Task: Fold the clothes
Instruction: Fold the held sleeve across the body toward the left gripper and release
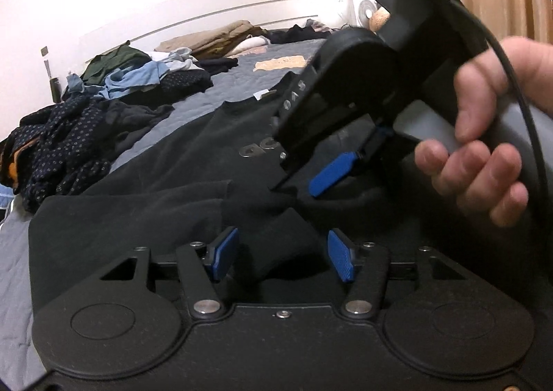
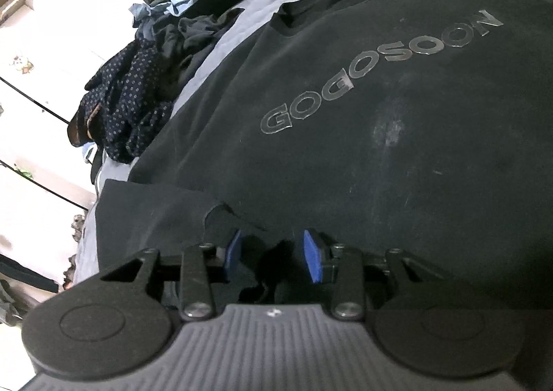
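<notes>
Grey bedspread (image 2: 242, 11), black GOGOSOON sweatshirt (image 2: 380, 149) spread flat, both hand-held grippers released.

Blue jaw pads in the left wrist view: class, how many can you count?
3: two on the left gripper, low in the frame, and one on the right gripper above the black sweatshirt. Its second pad is hidden.

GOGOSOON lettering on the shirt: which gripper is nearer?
Right. The right gripper hangs just beside the lettering; the left gripper sits back at the black shirt near its edge.
</notes>
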`<state>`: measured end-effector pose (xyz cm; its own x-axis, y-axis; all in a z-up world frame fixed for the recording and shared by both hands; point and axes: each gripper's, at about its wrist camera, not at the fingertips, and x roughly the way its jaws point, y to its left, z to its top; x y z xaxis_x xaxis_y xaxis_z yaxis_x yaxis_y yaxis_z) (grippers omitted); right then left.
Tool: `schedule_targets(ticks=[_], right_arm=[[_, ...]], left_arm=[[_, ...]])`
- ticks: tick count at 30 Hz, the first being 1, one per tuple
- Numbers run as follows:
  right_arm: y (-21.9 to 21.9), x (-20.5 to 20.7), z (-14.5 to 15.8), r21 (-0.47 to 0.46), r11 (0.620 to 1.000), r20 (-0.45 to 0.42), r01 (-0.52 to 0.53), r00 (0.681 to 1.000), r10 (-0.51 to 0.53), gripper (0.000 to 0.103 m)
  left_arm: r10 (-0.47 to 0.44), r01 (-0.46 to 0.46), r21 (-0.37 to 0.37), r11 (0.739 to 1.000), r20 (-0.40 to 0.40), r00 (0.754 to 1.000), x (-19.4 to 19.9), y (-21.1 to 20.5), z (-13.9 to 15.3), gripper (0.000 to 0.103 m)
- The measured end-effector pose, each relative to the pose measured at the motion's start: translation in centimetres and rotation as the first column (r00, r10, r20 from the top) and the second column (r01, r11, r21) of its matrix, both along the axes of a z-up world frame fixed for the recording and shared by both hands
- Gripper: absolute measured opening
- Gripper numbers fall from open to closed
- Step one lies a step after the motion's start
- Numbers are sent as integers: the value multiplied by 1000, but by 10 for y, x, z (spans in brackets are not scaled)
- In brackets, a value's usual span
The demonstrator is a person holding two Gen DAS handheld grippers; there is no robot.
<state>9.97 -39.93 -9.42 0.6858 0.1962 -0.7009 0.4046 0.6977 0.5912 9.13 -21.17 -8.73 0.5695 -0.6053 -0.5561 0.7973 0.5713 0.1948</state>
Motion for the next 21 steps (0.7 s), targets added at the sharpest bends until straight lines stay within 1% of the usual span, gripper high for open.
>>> schedule_targets(ticks=[2, 4, 6, 7, 8, 9, 10, 12, 14, 15, 16, 18, 21], right_arm=[[1, 3, -1, -4, 1000, 0, -19, 1000, 19, 39], [3, 4, -2, -6, 1000, 10, -25, 1000, 25, 39], [7, 5, -3, -13, 999, 16, -43, 999, 43, 38], [9, 6, -3, -18, 998, 18, -53, 998, 54, 37], [10, 6, -3, -27, 998, 20, -59, 998, 59, 33], [11, 6, -3, -39, 997, 22, -60, 998, 61, 27], [10, 5, -3, -42, 998, 24, -50, 998, 51, 24], [4, 3, -6, -12, 1000, 28, -15, 999, 15, 16], [-2, 1, -8, 24, 1000, 40, 16, 999, -17, 13], [-4, 0, -8, 33, 999, 47, 29, 998, -30, 10], [-5, -1, -8, 42, 998, 54, 41, 998, -43, 10], [-7, -2, -9, 61, 996, 67, 66, 995, -70, 8], [-10, -4, -11, 95, 990, 78, 104, 991, -111, 7]], left_arm=[[-1, 1, 13, 1000, 6, 1000, 0, -4, -4, 57], [13, -13, 11, 1000, 1, 1000, 0, -8, -5, 57], [35, -36, 30, 999, 12, 999, 1, -12, -8, 55], [43, -43, 37, 998, 17, 999, 1, -14, -9, 46], [43, -43, 34, 998, 9, 999, 2, -14, -9, 40], [43, -43, 32, 999, 2, 999, 3, -14, -8, 35], [47, -47, 21, 999, -14, 999, 4, -13, -7, 29], [55, -54, 8, 998, -49, 997, 8, -10, -4, 26], [64, -64, -8, 998, -87, 994, 14, -5, -1, 21], [68, -70, -17, 997, -107, 992, 17, -3, 0, 20], [69, -73, -27, 997, -123, 990, 19, 0, 2, 19], [60, -64, -33, 997, -130, 990, 18, 3, 5, 19], [35, -38, -25, 999, -101, 994, 10, 6, 8, 18]])
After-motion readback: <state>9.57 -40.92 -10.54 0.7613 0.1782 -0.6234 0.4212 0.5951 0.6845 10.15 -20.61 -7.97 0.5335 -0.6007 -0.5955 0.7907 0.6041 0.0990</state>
